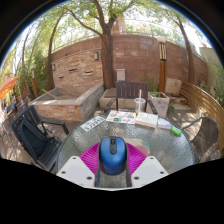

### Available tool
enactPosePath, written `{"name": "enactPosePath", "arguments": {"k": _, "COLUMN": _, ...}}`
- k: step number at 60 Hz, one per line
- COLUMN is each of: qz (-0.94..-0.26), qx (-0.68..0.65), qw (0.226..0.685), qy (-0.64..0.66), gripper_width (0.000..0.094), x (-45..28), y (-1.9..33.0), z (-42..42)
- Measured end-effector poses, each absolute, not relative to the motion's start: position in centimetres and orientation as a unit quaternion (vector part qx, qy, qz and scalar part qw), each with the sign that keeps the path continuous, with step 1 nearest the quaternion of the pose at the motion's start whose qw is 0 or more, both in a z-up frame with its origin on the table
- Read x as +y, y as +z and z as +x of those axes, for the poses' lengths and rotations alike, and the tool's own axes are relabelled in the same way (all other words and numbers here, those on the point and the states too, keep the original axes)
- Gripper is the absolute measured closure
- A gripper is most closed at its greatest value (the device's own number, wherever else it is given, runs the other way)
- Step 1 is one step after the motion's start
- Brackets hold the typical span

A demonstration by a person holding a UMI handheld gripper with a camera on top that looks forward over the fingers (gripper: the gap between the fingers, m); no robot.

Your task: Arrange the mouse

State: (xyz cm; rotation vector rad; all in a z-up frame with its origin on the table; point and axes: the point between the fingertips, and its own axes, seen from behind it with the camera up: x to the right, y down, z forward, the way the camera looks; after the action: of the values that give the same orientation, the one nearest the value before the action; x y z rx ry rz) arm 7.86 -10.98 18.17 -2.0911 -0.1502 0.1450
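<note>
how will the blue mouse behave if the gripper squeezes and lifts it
The blue mouse looks like rigid plastic, so probably stiff and light. Its rounded, smooth shell may slip between the fingers. It lies flat on the glass table, so unlikely to roll or tip.

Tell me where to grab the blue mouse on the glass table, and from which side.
Grip the blue mouse across its two long flanks, about mid-body, coming straight ahead from its near end. It lies lengthwise between the open fingers with the pink pads facing its sides, so its narrow width likely fits the gap. The domed top offers no flat hold.
</note>
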Motion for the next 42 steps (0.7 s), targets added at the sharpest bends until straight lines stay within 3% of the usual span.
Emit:
{"name": "enactPosePath", "arguments": {"k": 4, "qz": -0.85, "qx": -0.054, "qw": 0.521, "qy": 0.059, "gripper_width": 0.0581, "x": -6.4, "y": 20.7, "z": 8.4}}
{"name": "enactPosePath", "arguments": {"k": 8, "qz": -0.847, "qx": -0.045, "qw": 0.527, "qy": 0.048, "gripper_width": 0.0582, "x": -2.3, "y": 20.0, "z": 9.5}}
{"name": "enactPosePath", "arguments": {"k": 15, "qz": -0.874, "qx": -0.035, "qw": 0.483, "qy": 0.029, "gripper_width": 0.0583, "x": 2.8, "y": 13.0, "z": 10.6}}
{"name": "enactPosePath", "arguments": {"k": 22, "qz": -0.905, "qx": -0.028, "qw": 0.424, "qy": 0.011, "gripper_width": 0.0578, "x": 3.7, "y": 4.0, "z": 12.1}}
{"name": "enactPosePath", "arguments": {"k": 25, "qz": -0.915, "qx": -0.024, "qw": 0.403, "qy": 0.006, "gripper_width": 0.0556, "x": 3.7, "y": 1.9, "z": 12.6}}
{"name": "enactPosePath", "arguments": {"k": 31, "qz": -0.926, "qx": -0.024, "qw": 0.374, "qy": 0.03, "gripper_width": 0.0477, "x": 3.6, "y": -1.3, "z": 12.1}}
{"name": "enactPosePath", "arguments": {"k": 34, "qz": -0.926, "qx": -0.025, "qw": 0.375, "qy": 0.027, "gripper_width": 0.0435, "x": 3.6, "y": -1.0, "z": 12.2}}
{"name": "enactPosePath", "arguments": {"k": 36, "qz": -0.925, "qx": -0.027, "qw": 0.378, "qy": 0.018, "gripper_width": 0.0352, "x": 3.5, "y": -0.6, "z": 12.6}}
{"name": "enactPosePath", "arguments": {"k": 39, "qz": -0.923, "qx": -0.033, "qw": 0.384, "qy": 0.011, "gripper_width": 0.0111, "x": 3.2, "y": 0.5, "z": 12.6}}
{"name": "enactPosePath", "arguments": {"k": 40, "qz": -0.921, "qx": -0.034, "qw": 0.388, "qy": 0.011, "gripper_width": 0.0068, "x": 3.1, "y": 1.0, "z": 12.5}}
{"name": "enactPosePath", "arguments": {"k": 42, "qz": -0.919, "qx": -0.036, "qw": 0.392, "qy": 0.01, "gripper_width": 0.0116, "x": 2.6, "y": 2.3, "z": 12.3}}
